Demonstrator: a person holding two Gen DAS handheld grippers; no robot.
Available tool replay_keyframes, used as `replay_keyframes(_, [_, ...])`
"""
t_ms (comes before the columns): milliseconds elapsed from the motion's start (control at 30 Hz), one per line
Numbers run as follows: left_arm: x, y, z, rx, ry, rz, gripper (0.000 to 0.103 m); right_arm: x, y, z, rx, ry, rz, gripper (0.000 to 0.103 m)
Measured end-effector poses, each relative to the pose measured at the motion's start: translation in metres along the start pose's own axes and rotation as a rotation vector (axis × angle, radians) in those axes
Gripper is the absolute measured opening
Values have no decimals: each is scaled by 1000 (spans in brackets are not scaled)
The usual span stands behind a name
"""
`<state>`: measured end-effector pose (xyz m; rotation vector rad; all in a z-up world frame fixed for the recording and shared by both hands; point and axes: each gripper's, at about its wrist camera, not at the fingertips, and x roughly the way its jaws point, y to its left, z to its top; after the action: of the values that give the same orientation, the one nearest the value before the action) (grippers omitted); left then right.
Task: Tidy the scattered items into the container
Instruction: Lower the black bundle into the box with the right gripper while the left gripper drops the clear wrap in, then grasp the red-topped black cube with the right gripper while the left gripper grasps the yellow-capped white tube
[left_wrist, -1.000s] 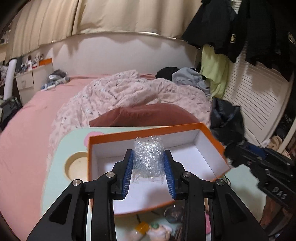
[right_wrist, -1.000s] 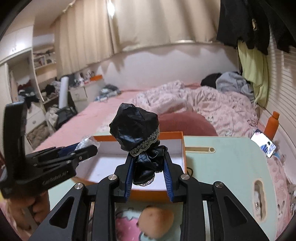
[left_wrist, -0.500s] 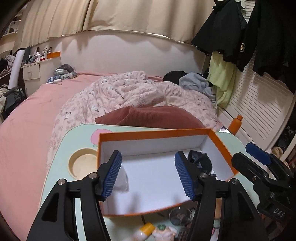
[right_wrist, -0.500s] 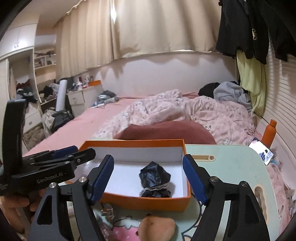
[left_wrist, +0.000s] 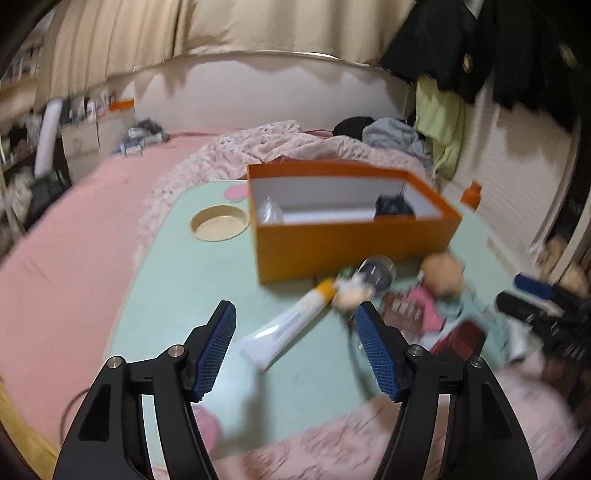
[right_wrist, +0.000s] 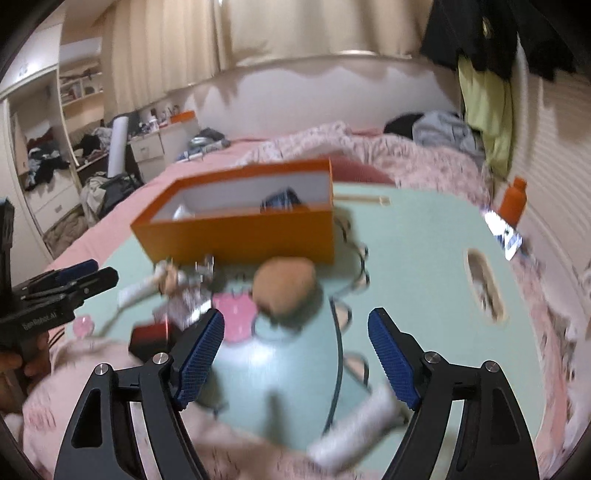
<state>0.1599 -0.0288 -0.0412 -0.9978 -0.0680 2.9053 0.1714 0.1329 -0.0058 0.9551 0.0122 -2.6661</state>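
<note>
The left gripper (left_wrist: 295, 350) is spread wide and empty, with the white cream tube (left_wrist: 288, 325) lying between its fingers at 12 o'clock, a fair sign it is lined up as the next pick. The right gripper (right_wrist: 295, 354) is likewise spread and empty above the doll (right_wrist: 284, 284) among the clutter. Beyond both, the orange box (left_wrist: 351, 240) holds a clear plastic wad (left_wrist: 269, 212) at its 9 o'clock end and a black bundle (left_wrist: 393, 206) at 3 o'clock.

Both the left gripper (left_wrist: 295, 345) and the right gripper (right_wrist: 295, 352) are matte black frames with triangular cut-outs, silver screws at the joints, and ribbed blue finger pads (left_wrist: 216, 349). Pale lettering marks the left one's side; bare skin grips its handle.
</note>
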Motion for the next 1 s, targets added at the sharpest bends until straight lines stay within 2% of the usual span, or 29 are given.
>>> replay_keyframes(133, [12, -6, -16, 24, 63, 4, 68, 9, 5, -20, -6, 68, 2, 83])
replay_keyframes(233, [17, -8, -19, 47, 87, 13, 68, 8, 5, -18, 0, 54, 2, 83])
replay_keyframes(433, [20, -5, -20, 28, 101, 2, 68, 7, 4, -19, 7, 45, 25, 83])
replay_keyframes(567, [21, -3, -21, 25, 110, 0, 68, -2, 13, -13, -31, 6, 116, 83])
replay_keyframes(633, [21, -3, -21, 25, 111, -1, 68, -4, 30, -9, -101, 4, 176, 83])
replay_keyframes(700, [21, -3, -20, 24, 110, 1, 68, 3, 50, -7, -182, 50, 230, 83])
replay_keyframes(767, [21, -2, -21, 22, 105, 12, 68, 8, 60, -6, -225, 74, 241, 83])
replay_keyframes(867, [20, -1, -21, 16, 101, 19, 68, 21, 63, 3, -205, 118, 268, 83])
replay_keyframes(967, [21, -1, -20, 16, 102, 21, 68, 39, 61, 8, -180, 184, 259, 83])
replay_keyframes(1000, [21, 0, -20, 17, 103, 21, 68, 45, 61, 8, -174, 214, 265, 80])
